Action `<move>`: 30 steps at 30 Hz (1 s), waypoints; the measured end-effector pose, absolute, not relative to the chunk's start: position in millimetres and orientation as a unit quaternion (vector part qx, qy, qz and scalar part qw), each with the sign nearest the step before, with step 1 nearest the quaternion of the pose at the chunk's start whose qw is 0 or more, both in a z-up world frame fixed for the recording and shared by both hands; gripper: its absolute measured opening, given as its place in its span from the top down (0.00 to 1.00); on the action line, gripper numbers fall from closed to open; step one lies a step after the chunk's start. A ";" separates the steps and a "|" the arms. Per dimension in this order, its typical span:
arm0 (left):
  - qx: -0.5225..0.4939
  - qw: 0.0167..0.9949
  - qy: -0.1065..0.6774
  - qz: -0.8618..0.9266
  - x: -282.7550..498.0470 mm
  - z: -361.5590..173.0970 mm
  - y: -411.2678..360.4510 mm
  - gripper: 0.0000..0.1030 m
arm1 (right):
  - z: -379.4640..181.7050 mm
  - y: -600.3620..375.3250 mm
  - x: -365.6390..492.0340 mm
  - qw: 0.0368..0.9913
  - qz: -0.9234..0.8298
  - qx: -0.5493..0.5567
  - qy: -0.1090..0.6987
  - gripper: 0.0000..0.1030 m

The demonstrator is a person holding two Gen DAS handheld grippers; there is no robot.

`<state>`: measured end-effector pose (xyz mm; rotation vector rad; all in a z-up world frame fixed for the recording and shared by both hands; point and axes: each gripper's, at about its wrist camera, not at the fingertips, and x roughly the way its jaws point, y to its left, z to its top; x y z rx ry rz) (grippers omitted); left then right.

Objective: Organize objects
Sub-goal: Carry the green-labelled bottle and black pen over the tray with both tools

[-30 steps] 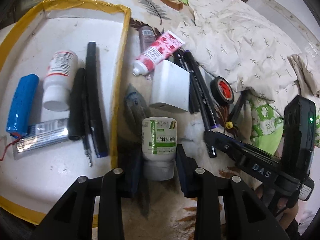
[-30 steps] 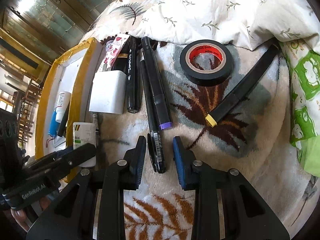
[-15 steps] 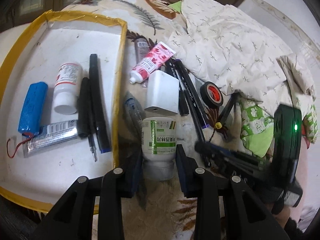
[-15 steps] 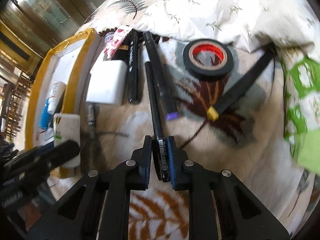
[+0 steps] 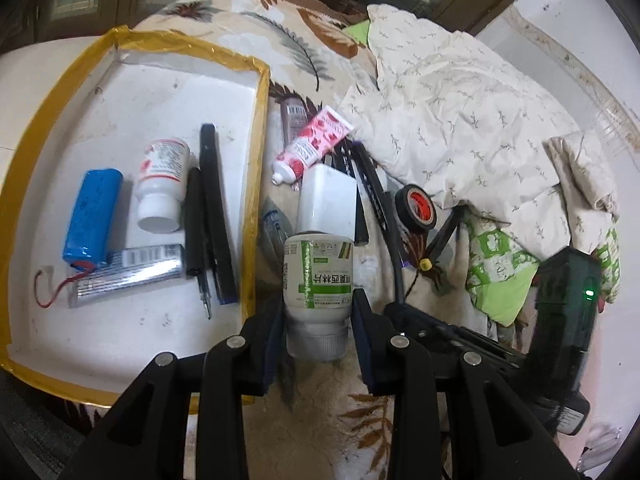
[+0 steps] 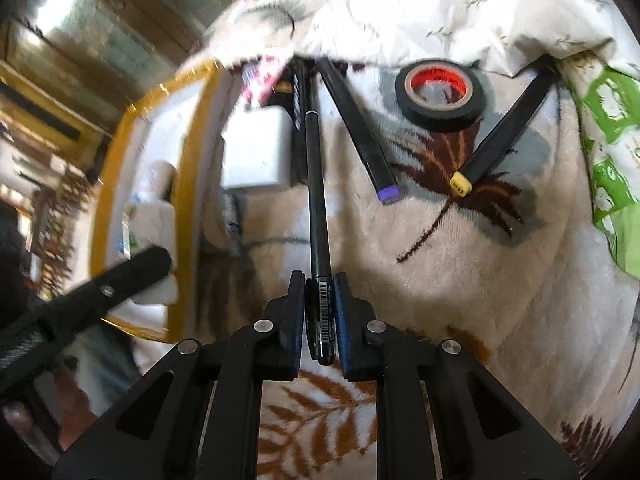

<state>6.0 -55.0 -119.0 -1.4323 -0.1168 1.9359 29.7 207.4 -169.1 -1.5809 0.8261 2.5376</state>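
Observation:
My left gripper (image 5: 318,312) is shut on a white pill bottle (image 5: 318,276) with a green label, held above the blanket just right of the yellow-edged white tray (image 5: 256,128). My right gripper (image 6: 318,300) is shut on a black pen (image 6: 318,200), lifted off the blanket and pointing away from me. The tray holds a blue battery (image 5: 92,216), a white bottle (image 5: 162,184), a silver pack (image 5: 128,276) and black pens (image 5: 216,216).
On the leaf-print blanket lie a white charger block (image 5: 328,204), a pink tube (image 5: 312,144), black markers (image 6: 356,128), a black tape roll (image 6: 440,94) and a yellow-tipped marker (image 6: 504,128). A rumpled quilt (image 5: 460,112) lies behind. The right gripper's body (image 5: 560,340) is at right.
My right gripper closed on the black pen and lifted it off the blanket. My left gripper rose with the pill bottle held between its fingers.

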 end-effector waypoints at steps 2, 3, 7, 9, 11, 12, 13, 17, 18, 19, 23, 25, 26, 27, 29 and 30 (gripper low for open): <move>-0.553 0.360 -0.053 0.750 5.2 -112.9 -58.5 0.68 | -157.4 207.5 33.1 0.016 0.830 -0.491 0.264 0.87; -0.550 0.359 -0.057 0.752 4.5 -108.4 -61.1 0.68 | -152.2 206.5 34.7 0.012 0.834 -0.483 0.266 0.87; -0.538 0.349 -0.074 0.764 -3.4 -89.3 -77.5 0.68 | -130.7 198.3 31.6 -0.007 0.849 -0.450 0.278 0.87; -0.532 0.340 -0.082 0.771 -10.6 -84.1 -87.3 0.68 | -124.4 189.0 25.6 -0.025 0.851 -0.442 0.281 0.87; -0.525 0.324 -0.088 0.782 -18.3 -81.6 -97.6 0.68 | -120.6 180.0 15.5 -0.041 0.853 -0.437 0.283 0.87; -0.525 0.315 -0.094 0.785 -23.6 -82.2 -103.2 0.68 | -120.5 174.4 8.8 -0.050 0.853 -0.437 0.283 0.87; -0.528 0.309 -0.100 0.785 -28.7 -84.2 -107.6 0.68 | -120.1 168.7 5.2 -0.057 0.852 -0.437 0.281 0.87; -0.538 0.288 -0.111 0.784 -38.6 -95.2 -117.5 0.68 | -127.9 140.5 -16.6 -0.082 0.847 -0.449 0.273 0.87; -0.540 0.287 -0.112 0.783 -39.5 -97.2 -118.3 0.68 | -129.8 136.4 -21.0 -0.085 0.846 -0.451 0.271 0.87; -0.541 0.285 -0.111 0.783 -40.0 -99.3 -118.2 0.68 | -131.3 131.2 -24.3 -0.087 0.846 -0.453 0.268 0.87; -0.542 0.286 -0.103 0.784 -38.2 -102.1 -114.8 0.68 | -140.5 118.6 -35.8 -0.089 0.848 -0.461 0.246 0.87; -0.542 0.287 -0.102 0.783 -37.3 -102.8 -113.3 0.68 | -145.9 116.7 -43.3 -0.090 0.845 -0.469 0.241 0.87; -0.543 0.288 -0.103 0.783 -37.4 -103.5 -113.1 0.68 | -149.2 118.3 -46.0 -0.087 0.843 -0.472 0.241 0.87; -0.543 0.286 -0.101 0.783 -37.1 -103.9 -112.8 0.68 | -151.6 118.9 -46.4 -0.086 0.842 -0.474 0.242 0.87; -0.543 0.284 -0.099 0.784 -36.6 -105.3 -113.0 0.68 | -154.5 124.4 -45.1 -0.083 0.840 -0.475 0.249 0.87; -0.545 0.283 -0.101 0.783 -36.9 -106.6 -113.2 0.68 | -155.2 125.8 -45.7 -0.082 0.839 -0.476 0.251 0.87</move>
